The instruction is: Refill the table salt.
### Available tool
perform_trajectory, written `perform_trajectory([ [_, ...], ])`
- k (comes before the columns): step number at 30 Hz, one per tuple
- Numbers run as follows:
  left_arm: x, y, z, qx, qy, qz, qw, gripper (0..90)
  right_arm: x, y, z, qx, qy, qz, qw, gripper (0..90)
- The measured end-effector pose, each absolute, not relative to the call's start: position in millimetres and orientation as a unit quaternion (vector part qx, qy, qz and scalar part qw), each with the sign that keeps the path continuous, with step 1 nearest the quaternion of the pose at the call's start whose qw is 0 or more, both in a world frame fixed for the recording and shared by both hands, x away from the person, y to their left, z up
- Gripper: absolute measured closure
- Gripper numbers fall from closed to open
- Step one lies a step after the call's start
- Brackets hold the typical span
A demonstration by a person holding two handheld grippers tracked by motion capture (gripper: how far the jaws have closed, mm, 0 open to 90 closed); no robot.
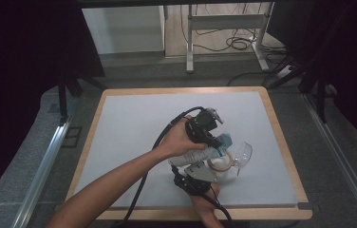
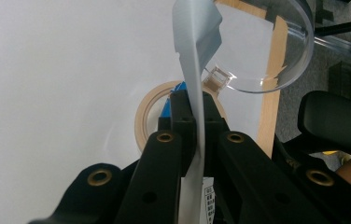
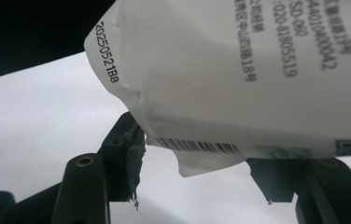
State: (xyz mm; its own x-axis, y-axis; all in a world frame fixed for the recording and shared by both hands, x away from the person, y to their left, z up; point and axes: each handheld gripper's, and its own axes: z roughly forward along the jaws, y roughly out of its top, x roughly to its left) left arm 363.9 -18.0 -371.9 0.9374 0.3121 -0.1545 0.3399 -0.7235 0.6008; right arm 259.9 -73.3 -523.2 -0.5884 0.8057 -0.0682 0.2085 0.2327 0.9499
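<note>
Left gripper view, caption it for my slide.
Left tongs pinch a white packet's edge above a tape roll.

High view: fixed cam above near side, looks fwd and down over whole desk [image 1: 134, 123]. Left tool [image 2: 193, 105] view: rides tool, very close, faces along jaws over the pouch [image 2: 197, 42] edge to the desk. Right tool [image 3: 197, 154] view: close under same pouch. All share pouch + desk.
</note>
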Motion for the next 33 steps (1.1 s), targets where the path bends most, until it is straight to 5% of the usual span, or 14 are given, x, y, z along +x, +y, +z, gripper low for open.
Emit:
perform_trajectory([
  [33, 370, 33, -378, 0.867, 0.227, -0.024, 0.442, 89.8, 243, -92, -530, 0.342, 0.746, 0.495, 0.286, 40.4],
])
